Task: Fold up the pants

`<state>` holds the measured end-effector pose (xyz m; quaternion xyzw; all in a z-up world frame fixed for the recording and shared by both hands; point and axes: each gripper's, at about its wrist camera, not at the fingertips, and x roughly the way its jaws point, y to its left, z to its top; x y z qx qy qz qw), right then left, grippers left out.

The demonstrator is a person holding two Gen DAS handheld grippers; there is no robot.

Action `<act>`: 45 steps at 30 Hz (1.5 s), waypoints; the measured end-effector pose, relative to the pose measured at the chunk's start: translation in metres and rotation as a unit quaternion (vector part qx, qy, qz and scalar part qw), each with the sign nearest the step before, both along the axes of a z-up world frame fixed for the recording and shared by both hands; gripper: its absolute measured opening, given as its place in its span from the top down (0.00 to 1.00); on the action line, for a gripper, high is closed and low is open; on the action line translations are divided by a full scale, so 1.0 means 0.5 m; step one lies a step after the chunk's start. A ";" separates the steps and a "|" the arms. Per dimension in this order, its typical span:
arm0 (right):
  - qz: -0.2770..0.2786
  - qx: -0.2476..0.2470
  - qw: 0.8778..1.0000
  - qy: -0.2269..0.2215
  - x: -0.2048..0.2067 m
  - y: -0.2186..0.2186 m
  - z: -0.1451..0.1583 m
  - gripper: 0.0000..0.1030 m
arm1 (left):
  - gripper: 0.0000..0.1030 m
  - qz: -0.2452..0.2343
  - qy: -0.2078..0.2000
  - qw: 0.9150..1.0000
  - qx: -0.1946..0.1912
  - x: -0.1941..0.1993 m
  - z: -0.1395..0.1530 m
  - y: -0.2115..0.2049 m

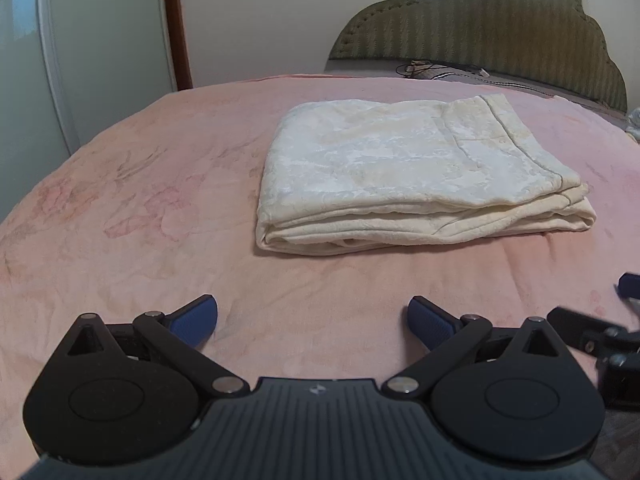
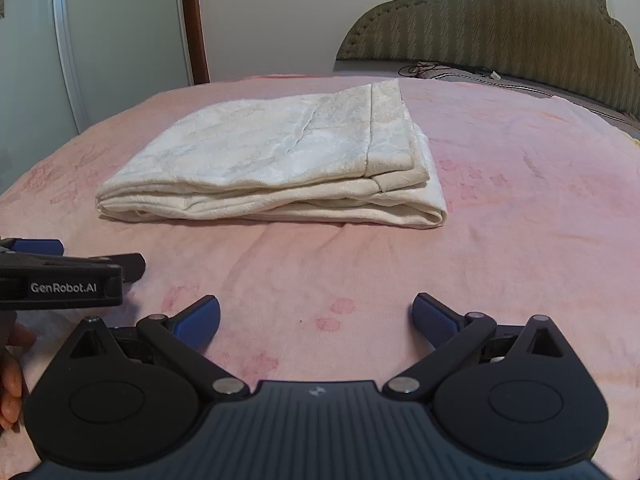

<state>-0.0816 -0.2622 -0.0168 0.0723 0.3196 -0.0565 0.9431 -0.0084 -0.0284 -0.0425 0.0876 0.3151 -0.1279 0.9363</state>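
Cream white pants (image 1: 400, 168) lie folded into a flat stack of layers on the pink bed cover (image 1: 160, 208). They also show in the right wrist view (image 2: 280, 160). My left gripper (image 1: 312, 320) is open and empty, low over the cover, short of the stack's near edge. My right gripper (image 2: 316, 320) is open and empty too, also short of the stack. The right gripper's side shows at the right edge of the left wrist view (image 1: 600, 332). The left gripper's side shows at the left of the right wrist view (image 2: 60, 276).
A green padded headboard (image 1: 500, 40) stands at the back right, with cables (image 1: 432, 66) on the grey bedding below it. A white door (image 1: 100, 40) and a brown frame are at the back left. The pink cover (image 2: 540, 200) spreads around the stack.
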 end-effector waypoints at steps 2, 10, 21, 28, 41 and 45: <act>-0.015 -0.001 1.000 0.002 -0.001 -0.004 0.000 0.00 | 0.00 0.000 0.006 1.000 -0.006 0.005 -0.001 0.002; -0.013 -0.020 0.999 0.023 0.011 0.004 -0.008 0.00 | 0.00 0.005 0.010 1.000 -0.017 0.005 -0.005 0.005; -0.012 -0.023 0.999 0.024 0.012 0.007 -0.007 0.00 | 0.00 0.004 0.013 1.000 -0.020 0.006 -0.003 0.008; -0.012 -0.022 0.999 0.024 0.012 0.008 -0.007 0.00 | 0.00 0.006 0.011 1.000 -0.018 0.005 -0.004 0.007; -0.012 -0.022 0.999 0.024 0.011 0.009 -0.007 0.00 | 0.00 0.006 0.011 1.000 -0.017 0.004 -0.005 0.009; -0.012 -0.023 0.999 0.024 0.011 0.008 -0.007 0.00 | 0.00 0.006 0.011 1.000 -0.017 0.004 -0.005 0.009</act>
